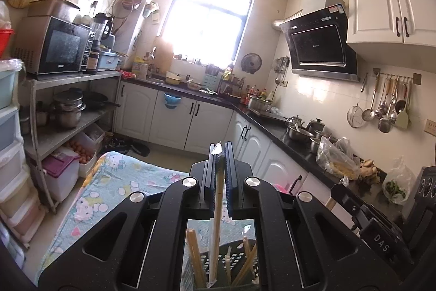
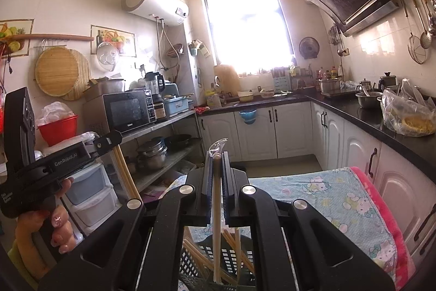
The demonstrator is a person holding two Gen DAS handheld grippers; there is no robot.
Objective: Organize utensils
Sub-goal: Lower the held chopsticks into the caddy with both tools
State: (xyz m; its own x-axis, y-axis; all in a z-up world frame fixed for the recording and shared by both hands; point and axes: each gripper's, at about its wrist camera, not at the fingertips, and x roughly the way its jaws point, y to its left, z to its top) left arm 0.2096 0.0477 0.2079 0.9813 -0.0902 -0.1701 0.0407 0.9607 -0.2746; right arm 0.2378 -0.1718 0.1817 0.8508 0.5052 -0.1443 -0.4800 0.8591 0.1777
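The left gripper (image 1: 220, 152) is clamped on wrapped chopsticks (image 1: 216, 222), and the right gripper (image 2: 217, 157) on another wrapped pair (image 2: 217, 209). Directly below each, a dark slotted basket (image 2: 231, 258) already holds several chopsticks; these two remain. Only the right view shows the person's hand (image 2: 51, 225).
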